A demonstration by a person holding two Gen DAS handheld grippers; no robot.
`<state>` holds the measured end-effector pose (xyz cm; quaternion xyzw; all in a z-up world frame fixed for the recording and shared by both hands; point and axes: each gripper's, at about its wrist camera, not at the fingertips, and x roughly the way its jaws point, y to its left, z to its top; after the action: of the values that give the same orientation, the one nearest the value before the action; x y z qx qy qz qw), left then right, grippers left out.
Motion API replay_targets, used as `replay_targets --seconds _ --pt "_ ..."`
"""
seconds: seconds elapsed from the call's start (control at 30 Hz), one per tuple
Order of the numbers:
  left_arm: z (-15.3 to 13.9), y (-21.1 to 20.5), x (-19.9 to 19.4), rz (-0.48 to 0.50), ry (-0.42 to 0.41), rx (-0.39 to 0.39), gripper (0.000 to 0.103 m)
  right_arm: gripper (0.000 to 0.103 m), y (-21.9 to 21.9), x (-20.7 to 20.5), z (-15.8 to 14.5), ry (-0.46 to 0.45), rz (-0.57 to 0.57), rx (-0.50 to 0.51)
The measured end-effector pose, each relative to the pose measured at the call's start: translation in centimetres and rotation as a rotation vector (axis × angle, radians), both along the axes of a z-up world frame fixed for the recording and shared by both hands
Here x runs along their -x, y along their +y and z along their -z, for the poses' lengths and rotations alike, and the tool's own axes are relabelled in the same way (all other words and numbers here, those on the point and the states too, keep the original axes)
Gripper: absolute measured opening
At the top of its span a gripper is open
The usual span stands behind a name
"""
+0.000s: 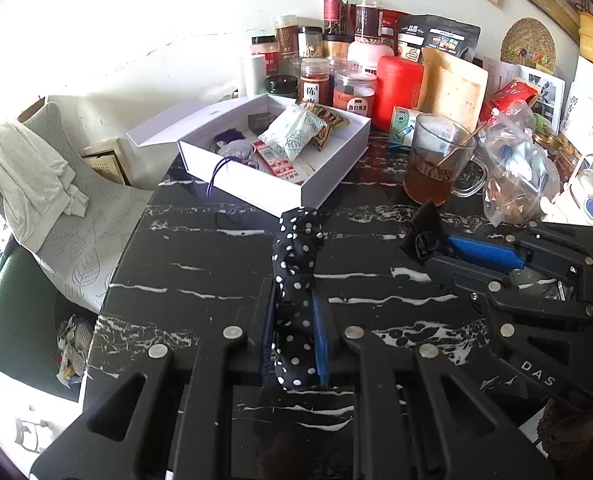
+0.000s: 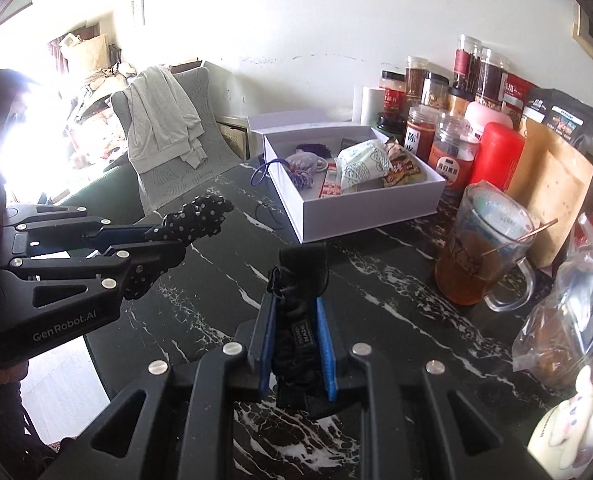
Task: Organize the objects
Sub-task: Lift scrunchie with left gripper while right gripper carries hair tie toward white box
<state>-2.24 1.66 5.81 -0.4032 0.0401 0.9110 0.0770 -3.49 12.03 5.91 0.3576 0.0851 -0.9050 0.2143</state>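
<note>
My left gripper [image 1: 294, 294] is shut on a black fabric hair band with white polka dots [image 1: 296, 248], which sticks up beyond the fingertips above the black marble table [image 1: 200, 268]. To its right, my right gripper [image 1: 436, 250] is shut on a plain black fabric hair tie [image 1: 422, 236]. In the right wrist view the right gripper [image 2: 294, 306] pinches that black hair tie [image 2: 300, 272] between blue pads, while the left gripper [image 2: 164, 240] holds the polka-dot band [image 2: 198, 214] at the left. Beyond both stands an open white box [image 1: 336, 164] [image 2: 360, 214] with sachets and packets inside.
A glass mug of tea [image 1: 436, 160] [image 2: 480, 260] stands right of the box. Jars, a red canister [image 2: 496, 156] and pouches crowd the back wall. A clear plastic bag [image 1: 520, 168] lies at the right. Off the table's left edge is a chair [image 1: 76, 216] with a grey garment.
</note>
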Motion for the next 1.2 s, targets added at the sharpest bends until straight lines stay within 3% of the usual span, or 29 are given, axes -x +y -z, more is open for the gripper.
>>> replay_targets --seconds 0.27,0.7,1.2 --pt "-2.5 0.2 1.9 0.029 0.029 0.014 0.016 0.019 0.0 1.1 -2.7 0.061 0.002 -0.017" --pt "-5.5 0.5 8.4 0.064 0.063 0.063 0.016 0.019 0.0 5.8 -5.8 0.124 -0.01 -0.034" --pt "-5.2 0.6 17.6 0.093 0.062 0.062 0.016 0.019 -0.2 13.3 -6.5 0.133 0.011 -0.043"
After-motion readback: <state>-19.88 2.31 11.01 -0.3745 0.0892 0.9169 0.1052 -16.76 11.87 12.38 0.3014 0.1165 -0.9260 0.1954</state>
